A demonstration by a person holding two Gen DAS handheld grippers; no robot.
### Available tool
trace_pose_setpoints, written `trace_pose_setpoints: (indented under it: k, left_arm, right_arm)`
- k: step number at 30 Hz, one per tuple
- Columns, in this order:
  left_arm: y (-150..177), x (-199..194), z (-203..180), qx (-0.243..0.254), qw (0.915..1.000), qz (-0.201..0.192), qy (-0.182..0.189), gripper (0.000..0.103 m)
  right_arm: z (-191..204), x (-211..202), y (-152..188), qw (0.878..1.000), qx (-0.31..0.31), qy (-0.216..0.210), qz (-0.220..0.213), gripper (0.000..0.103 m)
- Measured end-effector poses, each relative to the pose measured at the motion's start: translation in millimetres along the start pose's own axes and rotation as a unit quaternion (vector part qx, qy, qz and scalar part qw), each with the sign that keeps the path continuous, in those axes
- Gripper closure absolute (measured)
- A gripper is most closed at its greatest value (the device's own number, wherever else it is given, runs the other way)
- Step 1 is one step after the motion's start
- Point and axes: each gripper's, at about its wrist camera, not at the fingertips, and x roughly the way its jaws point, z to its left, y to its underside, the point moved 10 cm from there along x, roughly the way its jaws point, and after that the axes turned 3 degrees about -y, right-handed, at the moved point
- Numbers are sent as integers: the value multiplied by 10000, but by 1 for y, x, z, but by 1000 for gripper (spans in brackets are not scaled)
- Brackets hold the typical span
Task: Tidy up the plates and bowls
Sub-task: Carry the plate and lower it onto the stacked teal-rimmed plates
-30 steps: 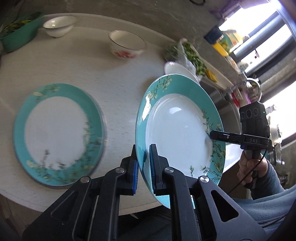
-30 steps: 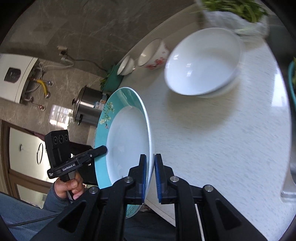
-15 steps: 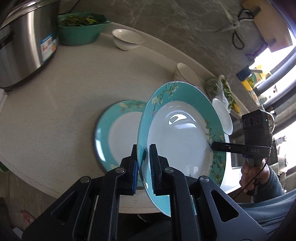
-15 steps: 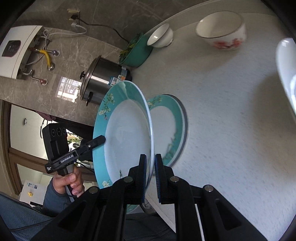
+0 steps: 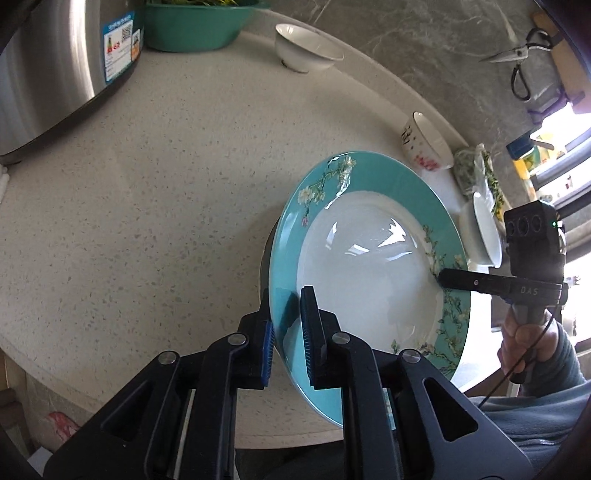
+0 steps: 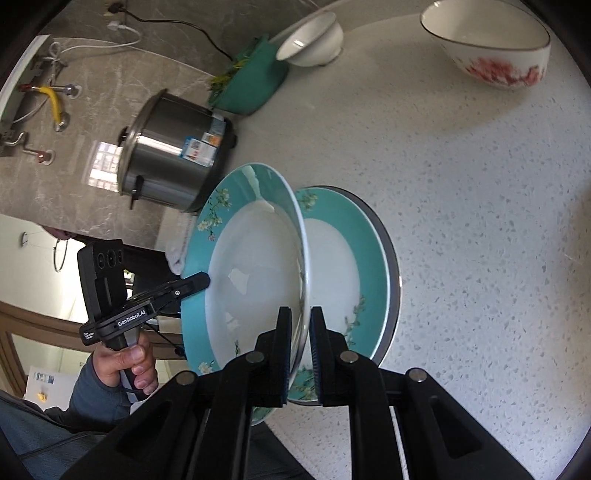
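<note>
That teal-rimmed plate (image 5: 369,266) is glossy glazed ceramic, window glare all over it. The countertop (image 5: 166,184) looks like matt speckled stone, the cooker (image 6: 173,162) is brushed shiny metal (paper sticker on it), gripper fingers (image 5: 317,332) are matt black plastic.

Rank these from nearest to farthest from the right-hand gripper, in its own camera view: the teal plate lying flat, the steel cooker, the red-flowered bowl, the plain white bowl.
1. Teal floral plate lying flat on the counter, just beyond the right gripper and the tilted plate it clamps.
2. Stainless steel cooker, up left.
3. Red-flowered white bowl, far upper right, and the plain white bowl, top centre: too close to call.
</note>
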Motion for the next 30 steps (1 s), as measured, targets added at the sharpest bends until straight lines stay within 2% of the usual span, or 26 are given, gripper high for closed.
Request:
trace_pose_setpoints:
  k: [7, 24, 30]
  left_arm:
    - [-4, 14, -4, 235, 9996, 105, -67, 91]
    - [-11, 49, -27, 319, 9990, 266, -183, 89]
    - [-11, 55, -31, 431, 9983, 233, -318, 89]
  right_arm:
    - [-12, 2, -1, 9996, 151, 229, -39, 89]
    - [-16, 8, -3, 9977, 37, 680, -44, 89]
    - [-20, 14, 0, 9936, -171, 1119, 12, 89]
